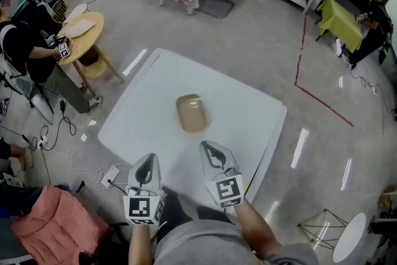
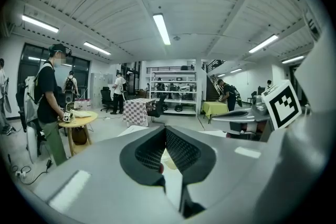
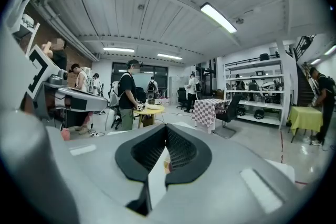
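The left gripper (image 1: 147, 164) and right gripper (image 1: 212, 153) hang over the table's (image 1: 242, 102) near edge, each with jaws pressed together on nothing. The tan case (image 1: 191, 112) lies mid-table, ahead of both, nearer the right one, untouched

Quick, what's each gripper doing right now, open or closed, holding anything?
Left gripper: closed, holding nothing.
Right gripper: closed, holding nothing, short of the tan case on the white table.
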A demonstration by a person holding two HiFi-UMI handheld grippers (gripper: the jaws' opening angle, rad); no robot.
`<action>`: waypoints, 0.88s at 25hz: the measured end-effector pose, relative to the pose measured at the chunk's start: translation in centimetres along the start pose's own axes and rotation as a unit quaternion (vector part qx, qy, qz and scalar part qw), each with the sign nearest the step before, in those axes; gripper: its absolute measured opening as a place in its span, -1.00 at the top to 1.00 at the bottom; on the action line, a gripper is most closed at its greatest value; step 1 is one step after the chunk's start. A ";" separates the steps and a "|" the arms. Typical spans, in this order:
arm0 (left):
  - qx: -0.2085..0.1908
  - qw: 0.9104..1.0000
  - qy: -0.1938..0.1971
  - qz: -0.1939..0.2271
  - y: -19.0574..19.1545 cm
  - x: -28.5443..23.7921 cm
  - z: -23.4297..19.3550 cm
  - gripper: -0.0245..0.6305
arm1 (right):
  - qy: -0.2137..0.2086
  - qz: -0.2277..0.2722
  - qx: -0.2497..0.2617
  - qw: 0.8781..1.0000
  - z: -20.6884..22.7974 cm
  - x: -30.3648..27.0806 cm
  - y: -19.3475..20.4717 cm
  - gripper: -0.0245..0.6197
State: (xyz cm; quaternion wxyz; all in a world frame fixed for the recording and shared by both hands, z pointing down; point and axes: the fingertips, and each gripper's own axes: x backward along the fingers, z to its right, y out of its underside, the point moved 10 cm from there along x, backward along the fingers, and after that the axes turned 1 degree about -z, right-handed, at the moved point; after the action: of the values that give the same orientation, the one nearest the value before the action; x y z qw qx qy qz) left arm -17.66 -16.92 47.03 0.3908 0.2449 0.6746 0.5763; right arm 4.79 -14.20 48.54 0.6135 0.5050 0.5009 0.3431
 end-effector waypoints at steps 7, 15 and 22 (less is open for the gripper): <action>-0.009 0.999 0.051 -0.015 -0.3 -5.2 -1.7 0.89 | 0.042 -0.013 -0.015 0.999 1.7 -2.8 0.1 0.91; -0.004 0.994 0.098 -0.049 0.4 -10.3 -3.7 0.89 | 0.081 -0.041 -0.045 0.995 3.3 -6.0 0.9 0.91; 0.011 0.987 0.133 -0.092 3.7 -14.8 -4.7 0.89 | 0.095 -0.081 -0.062 0.990 4.4 -9.1 3.4 0.91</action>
State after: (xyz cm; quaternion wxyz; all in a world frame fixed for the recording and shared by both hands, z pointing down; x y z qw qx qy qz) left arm -13.39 -30.46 54.40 0.3468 0.1073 0.7464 0.5578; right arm 6.91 -22.98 54.25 0.6187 0.3891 0.5739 0.3694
